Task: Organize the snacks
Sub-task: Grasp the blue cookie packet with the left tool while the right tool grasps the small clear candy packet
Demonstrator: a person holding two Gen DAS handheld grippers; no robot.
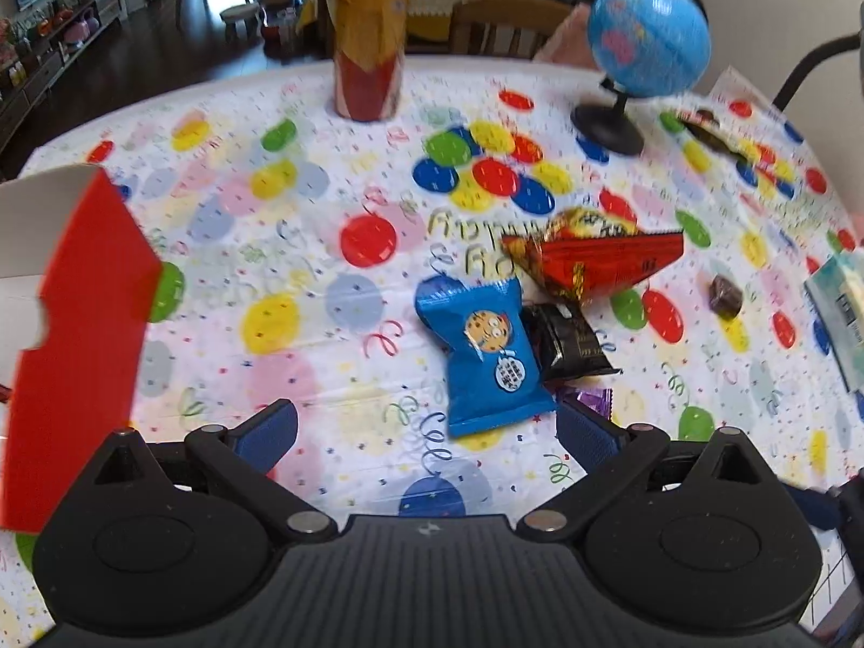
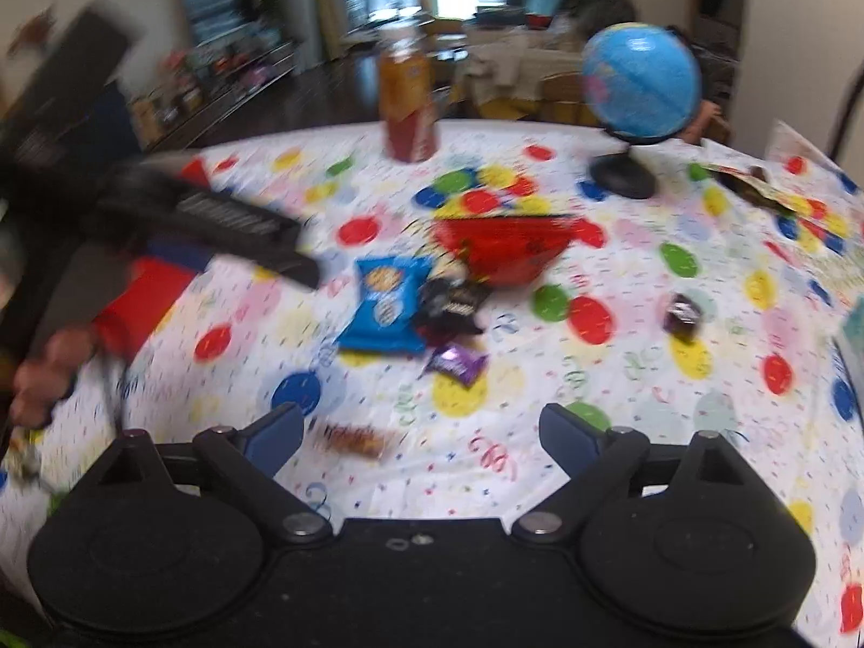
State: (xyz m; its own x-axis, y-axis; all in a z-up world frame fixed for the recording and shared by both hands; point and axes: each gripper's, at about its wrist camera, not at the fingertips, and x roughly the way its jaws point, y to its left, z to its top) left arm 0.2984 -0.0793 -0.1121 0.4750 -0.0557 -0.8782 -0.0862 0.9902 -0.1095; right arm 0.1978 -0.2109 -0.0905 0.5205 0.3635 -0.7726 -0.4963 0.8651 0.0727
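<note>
1. Two handheld grippers hang over a tabletop (image 1: 227, 335) covered in a balloon-print cloth, both tilted down toward a loose cluster of wrapped snacks near its middle.
2. The left gripper (image 1: 426, 426) has its fingers wide apart with nothing between them; a blue cookie packet (image 1: 483, 353) lies just ahead, touching a black packet (image 1: 567, 340), with a red foil bag (image 1: 599, 259) behind.
3. The right gripper (image 2: 421, 432) also has its fingers apart and empty. A small brown wrapped bar (image 2: 353, 440) lies on the cloth just by its left finger (blurred, so its wrapper is hard to read), and a purple packet (image 2: 456, 362) sits further ahead.
4. An open red box (image 1: 81, 335) stands at the left edge of the left view, probably the snacks' destination.
5. The step in hand looks like the approach before a pick. Next: bring the fingers down to straddle one packet, close, then carry it to the box.
</note>
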